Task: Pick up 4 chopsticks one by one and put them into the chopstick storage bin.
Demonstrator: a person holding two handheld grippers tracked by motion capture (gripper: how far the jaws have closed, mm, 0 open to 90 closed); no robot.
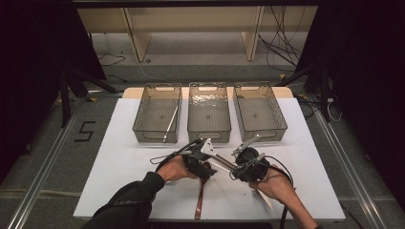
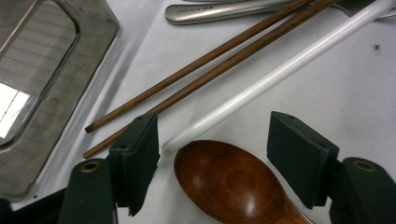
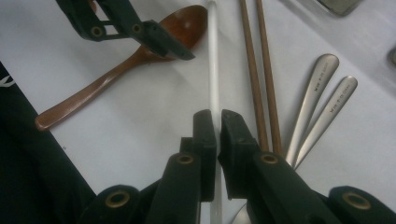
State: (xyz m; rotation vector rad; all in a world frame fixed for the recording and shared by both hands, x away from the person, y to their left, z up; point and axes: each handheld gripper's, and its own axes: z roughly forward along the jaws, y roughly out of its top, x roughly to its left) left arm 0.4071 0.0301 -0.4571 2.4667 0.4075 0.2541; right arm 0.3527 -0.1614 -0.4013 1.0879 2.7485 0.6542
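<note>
One utensil is already binned; the white chopstick is clamped by the right gripper, the wooden spoon straddled unpinched by the left gripper

A taped "5" on the floor; spoon-handle engravings illegible.

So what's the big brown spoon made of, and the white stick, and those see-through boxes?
The spoon looks like wood: reddish brown with faint grain, and a glossy, probably lacquered, sheen. The white chopstick looks like smooth plastic, though it could be ceramic: plain, even white with a soft shine. The bins seem to be tinted clear plastic, since you see through the walls.
</note>
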